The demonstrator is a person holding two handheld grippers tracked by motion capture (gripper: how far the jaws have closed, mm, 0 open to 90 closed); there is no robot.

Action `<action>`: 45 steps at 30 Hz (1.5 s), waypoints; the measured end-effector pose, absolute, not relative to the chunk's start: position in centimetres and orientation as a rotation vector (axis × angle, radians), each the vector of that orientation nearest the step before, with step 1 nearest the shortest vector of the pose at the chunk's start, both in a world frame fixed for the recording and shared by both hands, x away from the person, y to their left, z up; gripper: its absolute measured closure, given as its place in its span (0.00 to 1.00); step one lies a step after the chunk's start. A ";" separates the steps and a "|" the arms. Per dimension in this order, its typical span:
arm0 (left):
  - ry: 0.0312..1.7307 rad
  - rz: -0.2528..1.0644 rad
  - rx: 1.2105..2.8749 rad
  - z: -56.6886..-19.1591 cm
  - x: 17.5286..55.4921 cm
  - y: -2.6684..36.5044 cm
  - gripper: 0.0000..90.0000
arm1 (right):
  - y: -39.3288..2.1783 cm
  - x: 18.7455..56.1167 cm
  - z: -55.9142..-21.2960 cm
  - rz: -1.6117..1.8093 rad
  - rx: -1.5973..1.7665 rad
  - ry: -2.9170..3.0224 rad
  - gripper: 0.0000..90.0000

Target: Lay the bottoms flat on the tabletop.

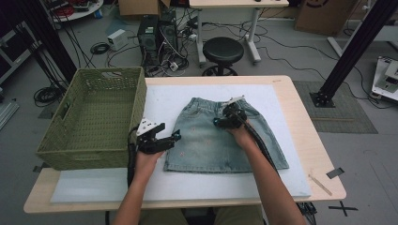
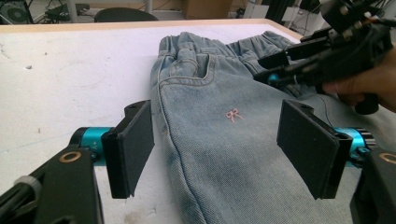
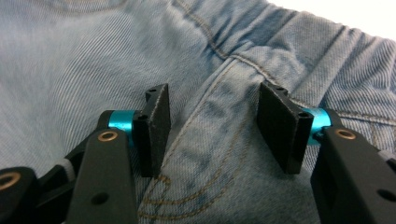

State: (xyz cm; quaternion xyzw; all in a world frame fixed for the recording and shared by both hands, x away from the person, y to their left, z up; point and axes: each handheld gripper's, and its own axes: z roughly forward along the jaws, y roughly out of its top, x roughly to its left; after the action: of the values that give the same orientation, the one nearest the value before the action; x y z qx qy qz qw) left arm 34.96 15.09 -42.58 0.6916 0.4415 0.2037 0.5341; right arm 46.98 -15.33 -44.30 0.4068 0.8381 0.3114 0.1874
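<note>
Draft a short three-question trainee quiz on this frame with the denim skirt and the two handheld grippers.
1. True or false: the left gripper clamps the light blue denim skirt.
2. Where does the right gripper hover? A) above the woven green basket B) above the skirt near its elastic waistband C) above the bare wooden table edge
3. What small pink motif shows on the skirt between the left gripper's pads?

Key: 1 false, its jaws stand wide open at the skirt's side edge. 2 B. 3 a bow.
</note>
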 end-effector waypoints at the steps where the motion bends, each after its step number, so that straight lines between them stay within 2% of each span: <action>1: 1.053 0.485 1.652 -42.6 35.0 15.0 0.30 | -15.2 46.6 -44.4 0.871 1.121 2.346 0.50; 6: 1.061 0.482 1.671 -42.6 35.1 14.8 0.30 | -15.7 46.0 -44.1 0.897 1.081 2.375 0.47; 8: 1.062 0.482 1.674 -42.6 35.1 14.9 0.30 | -16.8 45.7 -43.1 1.024 1.136 2.352 0.47; 10: 1.067 0.482 1.668 -42.6 35.1 14.9 0.30 | -17.9 44.8 -42.1 1.130 1.141 2.275 0.53; 14: 1.066 0.478 1.679 -42.7 35.2 14.8 0.30 | -18.6 43.9 -41.9 1.076 1.114 2.317 0.71; 17: 1.064 0.476 1.682 -42.8 35.2 14.7 0.30 | -18.0 44.0 -42.9 1.006 1.115 2.367 0.75; 22: 1.065 0.468 1.691 -42.8 35.2 14.6 0.30 | -17.7 44.1 -44.2 1.002 1.141 2.384 0.71; 25: 1.063 0.464 1.704 -42.9 35.2 14.5 0.30 | -18.1 43.8 -43.8 1.026 1.159 2.388 0.55; 26: 1.063 0.463 1.707 -42.9 35.2 14.5 0.30 | -18.2 43.5 -43.4 1.054 1.174 2.376 0.54; 30: 1.065 0.463 1.705 -43.0 35.2 14.4 0.30 | -17.2 42.6 -42.5 1.155 1.114 2.352 0.56; 36: 1.064 0.459 1.705 -43.0 35.2 14.4 0.30 | -14.1 42.2 -44.5 1.027 1.012 2.475 0.57; 38: 1.064 0.458 1.708 -43.0 35.2 14.5 0.30 | -13.5 41.7 -44.7 0.989 0.964 2.464 0.61; 42: 1.065 0.451 1.714 -43.2 35.4 14.3 0.31 | -13.6 41.1 -44.5 1.007 0.893 2.513 0.60; 45: 1.067 0.450 1.719 -43.2 35.4 14.2 0.31 | -13.9 40.6 -44.3 1.065 0.854 2.579 0.56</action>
State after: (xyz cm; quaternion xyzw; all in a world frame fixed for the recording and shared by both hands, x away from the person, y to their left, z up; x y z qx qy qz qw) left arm 35.38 14.18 -43.25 0.7138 0.4430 0.1870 0.5092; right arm 40.60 -13.93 -44.30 0.2908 0.8783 0.3627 0.1115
